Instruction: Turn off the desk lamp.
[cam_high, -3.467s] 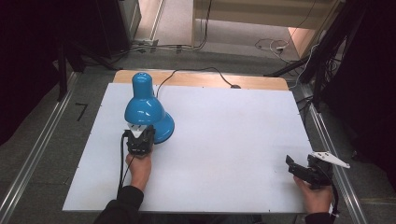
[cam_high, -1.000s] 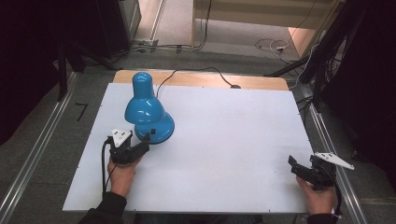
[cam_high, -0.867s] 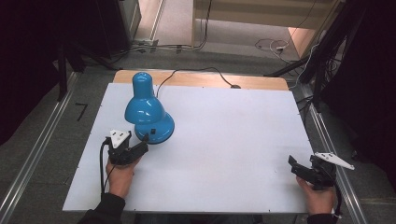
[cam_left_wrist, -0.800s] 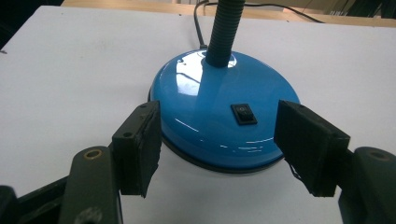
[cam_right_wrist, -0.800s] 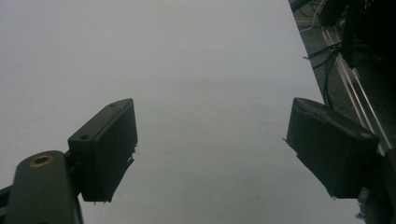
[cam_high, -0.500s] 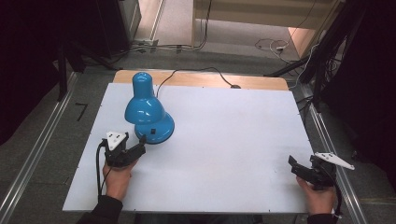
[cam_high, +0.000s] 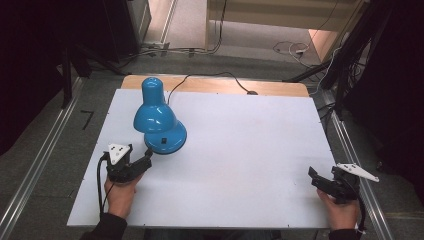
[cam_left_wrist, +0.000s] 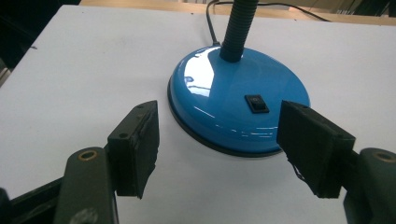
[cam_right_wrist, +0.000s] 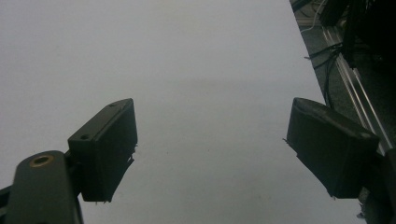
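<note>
Blue, glossy metal desk lamp (cam_high: 159, 122) stands far-left on the white tabletop (cam_high: 240, 150). The left gripper (cam_high: 145, 162), pulled back from its base, has just widened, empty; the right gripper (cam_high: 315, 177) gapes empty near-right.

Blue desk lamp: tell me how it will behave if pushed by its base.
The blue desk lamp would probably slide rather than tip: its round base sits wide and flat on the smooth white table. The glossy dome looks slippery for jaw pads. The ribbed neck looks flexible, so the shade may wobble. The cord behind could drag.
</note>
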